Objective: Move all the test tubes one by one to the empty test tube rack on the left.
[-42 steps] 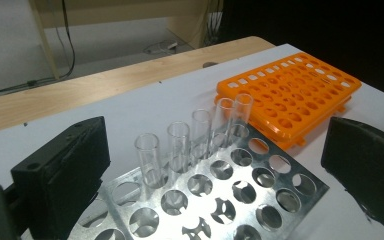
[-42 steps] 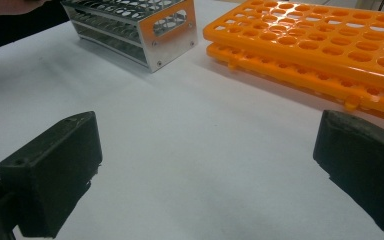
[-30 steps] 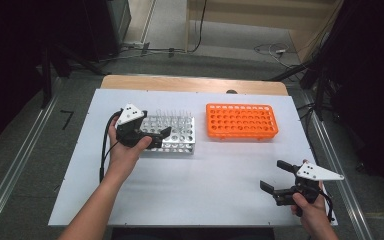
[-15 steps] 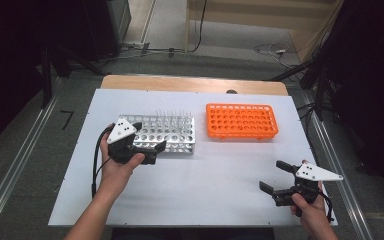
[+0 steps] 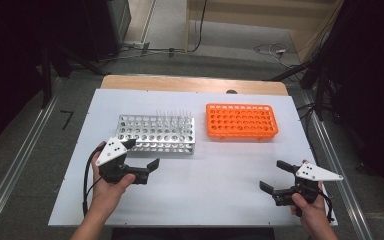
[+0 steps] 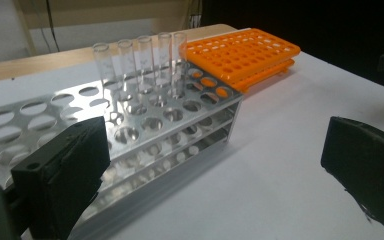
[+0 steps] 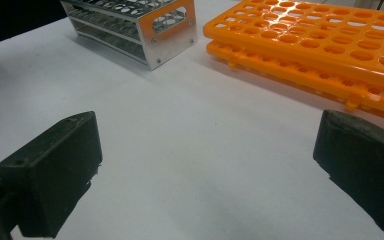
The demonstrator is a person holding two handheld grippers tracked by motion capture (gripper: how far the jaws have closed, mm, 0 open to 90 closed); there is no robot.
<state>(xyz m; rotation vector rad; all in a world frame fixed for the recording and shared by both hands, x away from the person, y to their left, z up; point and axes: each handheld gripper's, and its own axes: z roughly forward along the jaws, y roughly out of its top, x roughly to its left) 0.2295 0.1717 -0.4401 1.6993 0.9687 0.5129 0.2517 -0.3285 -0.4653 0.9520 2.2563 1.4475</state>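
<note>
Jaws on our left gripper (image 5: 141, 154) stand wide apart with nothing between them, just in front of the metal rack (image 5: 156, 134) near its left end. That rack sits on the white worktop (image 5: 220, 170) with five clear tubes (image 6: 140, 65) upright in its far row, and the orange rack (image 5: 241, 121) lies just beside it. Our right gripper (image 5: 275, 176) hangs equally agape and empty, well apart near the worktop's front right edge.

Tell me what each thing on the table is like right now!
Left claw: open, holding nothing.
Right claw: open, holding nothing.
Metal rack: upright, mostly empty holes.
Glass tubes: five, standing upright in the metal rack, look empty.
Orange rack: flat on the table, all holes empty.
</note>
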